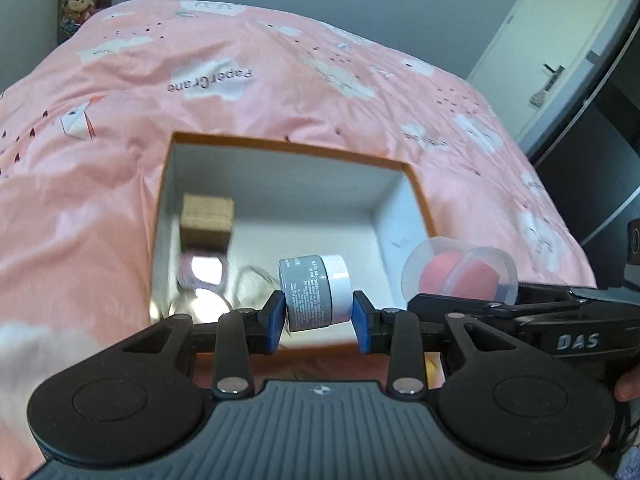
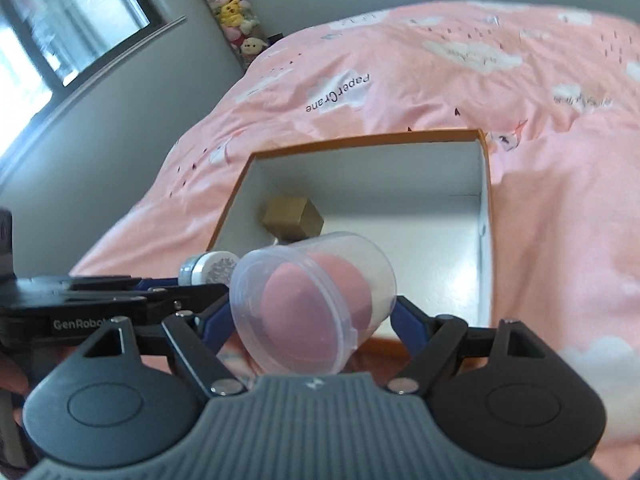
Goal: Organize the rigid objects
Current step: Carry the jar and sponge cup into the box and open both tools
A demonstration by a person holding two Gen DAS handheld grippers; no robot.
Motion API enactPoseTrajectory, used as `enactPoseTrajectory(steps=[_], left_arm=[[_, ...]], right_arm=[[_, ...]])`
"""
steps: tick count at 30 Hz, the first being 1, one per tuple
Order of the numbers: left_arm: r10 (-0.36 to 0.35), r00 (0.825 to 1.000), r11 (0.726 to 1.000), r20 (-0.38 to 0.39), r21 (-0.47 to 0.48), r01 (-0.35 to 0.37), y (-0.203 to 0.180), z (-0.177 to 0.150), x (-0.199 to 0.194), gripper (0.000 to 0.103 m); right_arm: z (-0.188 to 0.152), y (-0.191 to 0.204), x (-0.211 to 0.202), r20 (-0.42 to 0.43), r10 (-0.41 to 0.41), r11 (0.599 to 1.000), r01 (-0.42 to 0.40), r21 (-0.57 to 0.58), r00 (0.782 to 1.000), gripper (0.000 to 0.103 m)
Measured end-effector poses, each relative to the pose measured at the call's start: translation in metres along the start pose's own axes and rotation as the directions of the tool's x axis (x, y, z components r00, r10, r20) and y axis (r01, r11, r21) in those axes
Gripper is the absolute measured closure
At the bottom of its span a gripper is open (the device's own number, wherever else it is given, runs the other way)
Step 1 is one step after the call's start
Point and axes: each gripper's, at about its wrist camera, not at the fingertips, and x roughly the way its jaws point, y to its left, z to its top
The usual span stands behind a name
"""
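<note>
An open orange-rimmed box (image 1: 288, 146) with white walls lies on the pink bed; it also shows in the right wrist view (image 2: 360, 140). My left gripper (image 1: 319, 316) is shut on a small grey jar with a white lid (image 1: 314, 292), held on its side above the box's near edge. My right gripper (image 2: 312, 320) is shut on a clear plastic container with a pink sponge inside (image 2: 312, 300), also over the near edge. That container shows at the right in the left wrist view (image 1: 460, 276). The jar shows in the right wrist view (image 2: 208, 270).
Inside the box sit a brown cube (image 1: 206, 220) (image 2: 292, 216), a pinkish item (image 1: 204, 270) and shiny round things, blurred. Pink bedding (image 1: 240, 80) surrounds the box. A door (image 1: 560, 40) is at the far right, stuffed toys (image 2: 236, 12) by the wall.
</note>
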Motion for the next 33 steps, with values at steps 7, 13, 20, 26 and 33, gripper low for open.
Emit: enactPoseTrajectory(steps=[7,13,20,26,33], left_arm=[[0.046,0.995,0.995,-0.089,-0.084,-0.053,0.037,0.026,0.067,0.063],[0.031,0.989,0.984,-0.146,-0.171,-0.056,0.062,0.023,0.106,0.063],[0.040,0.987,0.983,-0.156,-0.169,-0.067,0.069,0.027,0.114,0.063],[0.052,0.984,0.984,-0.169,-0.159,-0.079,0.067,0.029,0.118,0.065],[0.060,0.982,0.983,-0.178,-0.158,-0.089,0.068,0.029,0.120,0.065]], right_arm=[[0.037,-0.033,0.066,-0.048,0.056,0.981,-0.046,0.186,0.997,0.022],[0.044,-0.056,0.132,-0.089,0.073,0.946,-0.041,0.322,0.993,0.022],[0.052,-0.062,0.181,-0.170,0.109,0.902,-0.026,0.430,0.979,0.022],[0.056,-0.065,0.201,-0.213,0.155,0.871,-0.032,0.489,0.965,0.021],[0.058,-0.061,0.198,-0.232,0.118,0.892,0.000,0.452,0.966,0.018]])
